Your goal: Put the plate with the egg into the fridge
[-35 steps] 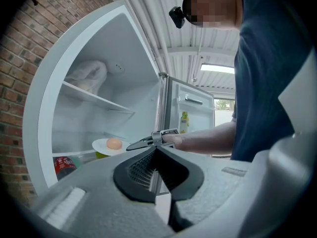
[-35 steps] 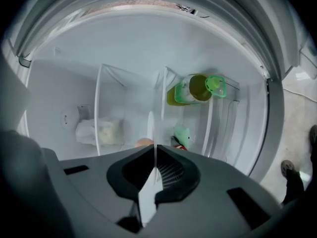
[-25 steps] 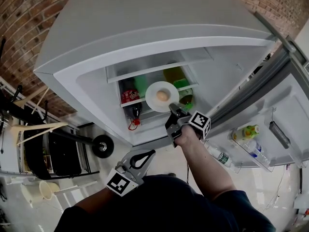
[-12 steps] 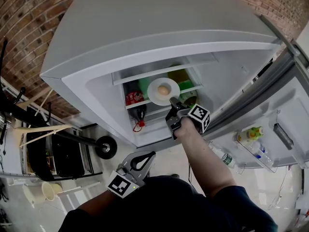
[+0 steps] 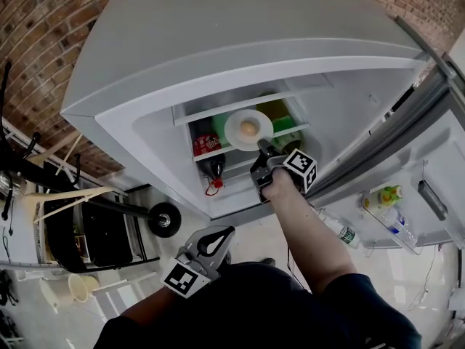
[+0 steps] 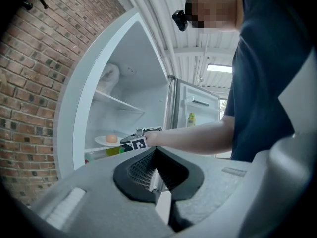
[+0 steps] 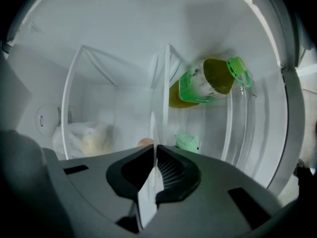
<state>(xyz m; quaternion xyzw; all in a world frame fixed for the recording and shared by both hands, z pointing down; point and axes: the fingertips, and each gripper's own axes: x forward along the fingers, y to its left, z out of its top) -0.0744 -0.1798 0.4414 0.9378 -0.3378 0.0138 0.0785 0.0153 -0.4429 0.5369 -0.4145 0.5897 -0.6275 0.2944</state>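
Plate [image 5: 234,131] with egg [image 5: 248,128] is deeper inside the fridge [image 5: 218,49] than a second ago. In the head view it is higher and closer under the upper shelf [image 5: 218,112]. It is no longer out in front of the lower shelf edge. Right gripper [image 5: 262,148] has gone in with it, and the forearm reaches further through the opening. Its jaws have just been opening a little. The plate rim is between them, edge-on in the right gripper view, with the pads on it.
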